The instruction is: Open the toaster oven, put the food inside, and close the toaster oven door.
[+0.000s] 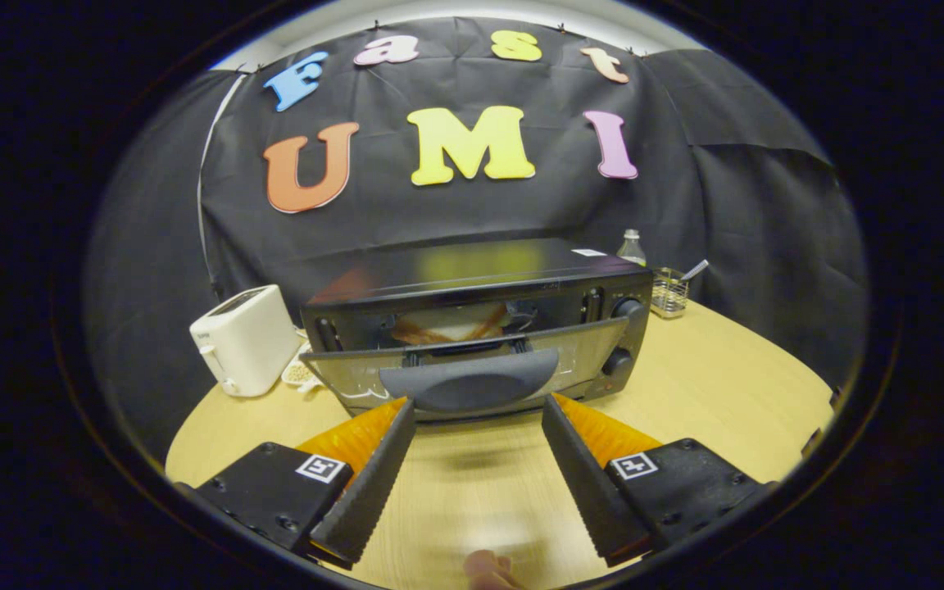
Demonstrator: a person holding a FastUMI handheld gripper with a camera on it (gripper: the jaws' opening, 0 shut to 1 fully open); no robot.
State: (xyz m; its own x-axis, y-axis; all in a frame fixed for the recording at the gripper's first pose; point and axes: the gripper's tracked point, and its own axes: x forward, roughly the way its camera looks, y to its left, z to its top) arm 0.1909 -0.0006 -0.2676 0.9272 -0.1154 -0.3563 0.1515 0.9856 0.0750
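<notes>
A pale wooden table (710,385) carries everything — a black toaster oven (480,324) stands at its middle, with a white pop-up toaster (244,340) just to one side. Behind the oven's other side stand a small wire basket (669,292) and a clear bottle (632,246).

Glossy metal-looking toaster oven (480,283) top, perhaps; matt wood-grain table (710,385).

Even overhead booth light, strong fisheye bending

Toaster oven (480,328) top mirrors a soft glare; a faint shadow lies on the table (710,385) beneath its door (slightly motion-blurred), and straight lines bow towards the rim.
</notes>
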